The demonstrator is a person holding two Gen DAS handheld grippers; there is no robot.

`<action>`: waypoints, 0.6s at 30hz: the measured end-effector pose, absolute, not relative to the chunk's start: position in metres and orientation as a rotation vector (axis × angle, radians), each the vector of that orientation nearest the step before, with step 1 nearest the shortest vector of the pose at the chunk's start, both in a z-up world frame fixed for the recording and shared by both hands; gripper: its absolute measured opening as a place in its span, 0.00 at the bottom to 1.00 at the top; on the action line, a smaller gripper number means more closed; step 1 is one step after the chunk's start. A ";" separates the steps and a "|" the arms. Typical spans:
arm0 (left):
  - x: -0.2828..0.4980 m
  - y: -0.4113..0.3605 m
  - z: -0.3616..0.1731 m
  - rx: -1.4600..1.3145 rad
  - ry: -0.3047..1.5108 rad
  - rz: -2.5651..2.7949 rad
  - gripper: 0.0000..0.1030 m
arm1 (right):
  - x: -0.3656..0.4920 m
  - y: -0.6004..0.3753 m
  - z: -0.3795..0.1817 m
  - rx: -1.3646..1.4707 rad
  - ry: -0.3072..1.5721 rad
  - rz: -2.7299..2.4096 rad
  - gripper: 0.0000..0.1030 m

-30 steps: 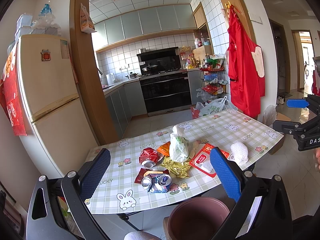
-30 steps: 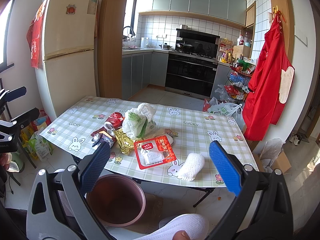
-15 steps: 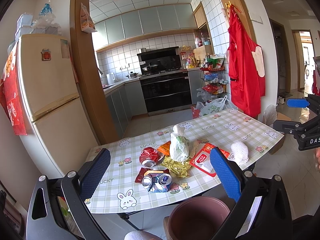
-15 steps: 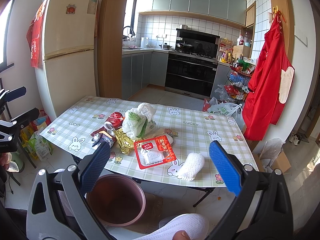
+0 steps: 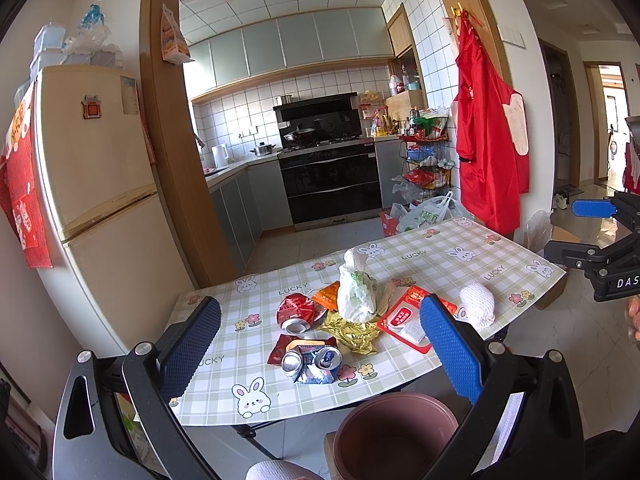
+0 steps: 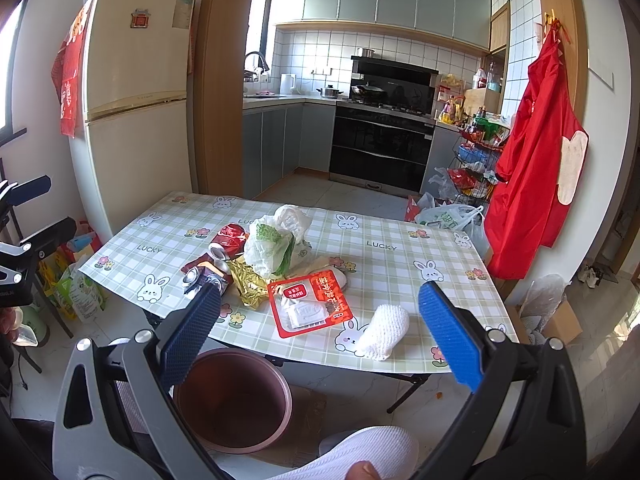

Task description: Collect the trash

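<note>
Trash lies piled mid-table: a crushed red can [image 5: 297,310], a crushed blue can [image 5: 311,364], gold foil [image 5: 352,334], a white-and-green plastic bag [image 5: 356,292], a red-and-white packet [image 5: 406,320] and a white foam net sleeve [image 5: 478,307]. A brown bin [image 5: 394,436] stands on the floor under the table's near edge. My left gripper [image 5: 318,354] hovers open before the table, nothing between its fingers. My right gripper [image 6: 318,336] is open too, above the bin [image 6: 232,398], with the packet [image 6: 310,304] and sleeve [image 6: 384,331] ahead.
The table [image 5: 440,258] carries a green check cloth with rabbits. A cream fridge [image 5: 92,184] stands left, a wooden pillar [image 5: 172,128] behind. A red apron [image 5: 486,148] hangs right by a wire rack [image 5: 426,168]. Bags sit on the floor [image 6: 74,288].
</note>
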State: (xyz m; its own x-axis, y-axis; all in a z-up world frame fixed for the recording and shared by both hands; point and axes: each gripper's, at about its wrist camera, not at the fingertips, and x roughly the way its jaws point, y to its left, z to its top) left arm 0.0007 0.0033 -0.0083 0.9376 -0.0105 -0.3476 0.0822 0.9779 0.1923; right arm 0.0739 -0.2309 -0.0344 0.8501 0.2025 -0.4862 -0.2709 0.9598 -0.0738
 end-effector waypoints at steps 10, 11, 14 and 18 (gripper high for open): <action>-0.003 0.014 -0.026 0.134 0.291 -0.074 0.95 | 0.085 -0.237 -0.069 0.077 0.444 0.296 0.95; -0.003 0.017 -0.033 0.111 0.283 -0.061 0.95 | 0.088 -0.240 -0.081 0.116 0.449 0.280 0.95; -0.002 0.026 -0.055 0.063 0.284 -0.021 0.95 | 0.091 -0.240 -0.116 0.147 0.449 0.202 0.95; 0.007 0.035 -0.097 0.032 0.354 -0.011 0.95 | 0.092 -0.239 -0.153 0.129 0.451 0.089 0.95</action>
